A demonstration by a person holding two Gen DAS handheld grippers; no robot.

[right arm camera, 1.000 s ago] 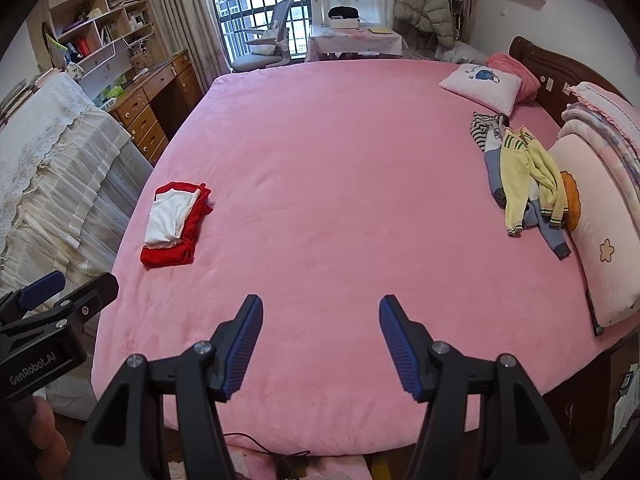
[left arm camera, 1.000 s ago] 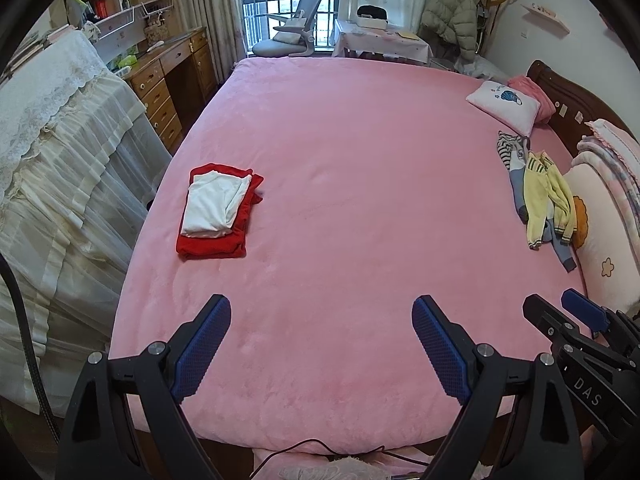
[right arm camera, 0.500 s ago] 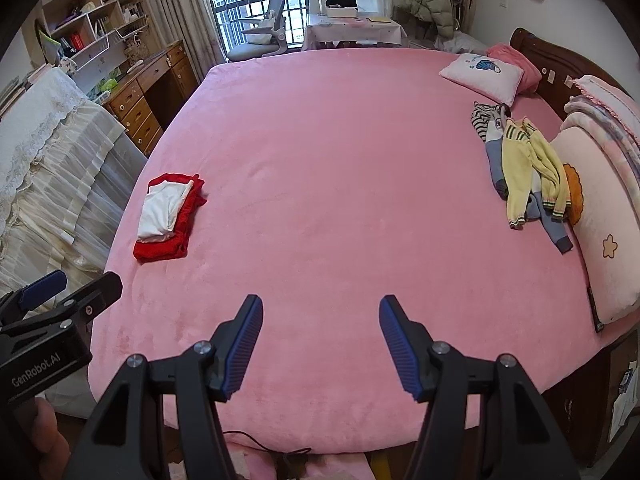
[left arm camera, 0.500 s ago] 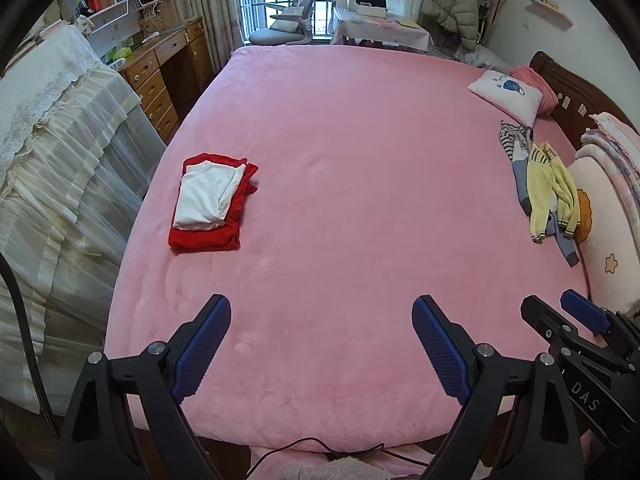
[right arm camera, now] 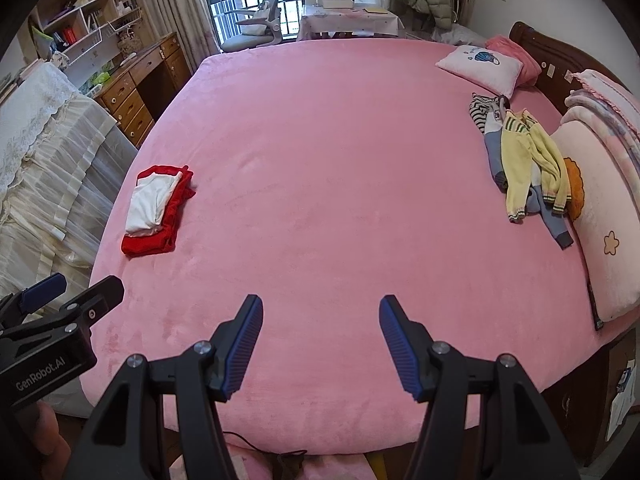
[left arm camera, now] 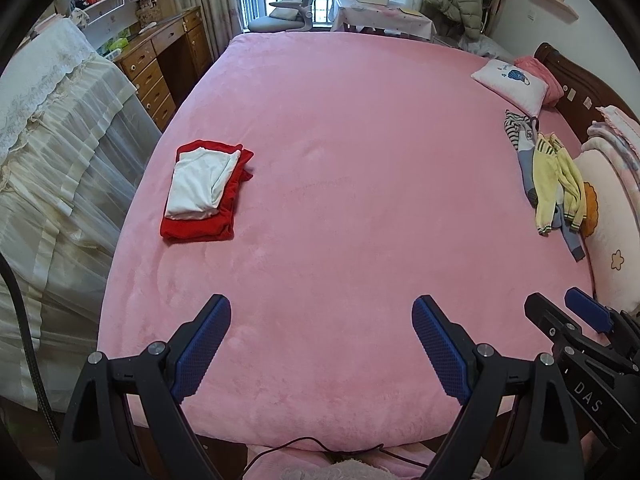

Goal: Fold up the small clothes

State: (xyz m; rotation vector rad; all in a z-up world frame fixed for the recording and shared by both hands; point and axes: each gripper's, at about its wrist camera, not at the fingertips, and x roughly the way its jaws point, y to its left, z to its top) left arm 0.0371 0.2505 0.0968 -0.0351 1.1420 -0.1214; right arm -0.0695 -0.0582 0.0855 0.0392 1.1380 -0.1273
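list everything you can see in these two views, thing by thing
bed: 1, pink cover, fills the middle
folded clothes: 2, white on red, stacked on bed's left side
unfolded clothes: a heap, yellow, grey-blue, striped, on bed's right side
small pillow: 1, pale pink, far right of bed
large pillow: 1, pink, right edge
desk: 1, wooden, left of bed
office chair: 1, grey, by window
left tool: 1, black with blue pads, open over near edge
right tool: 1, same, open

Left gripper (left arm camera: 321, 344), right gripper (right arm camera: 321, 344): black frames, blue ribbed pads, silver screws, "GenRobot.AI" marking.
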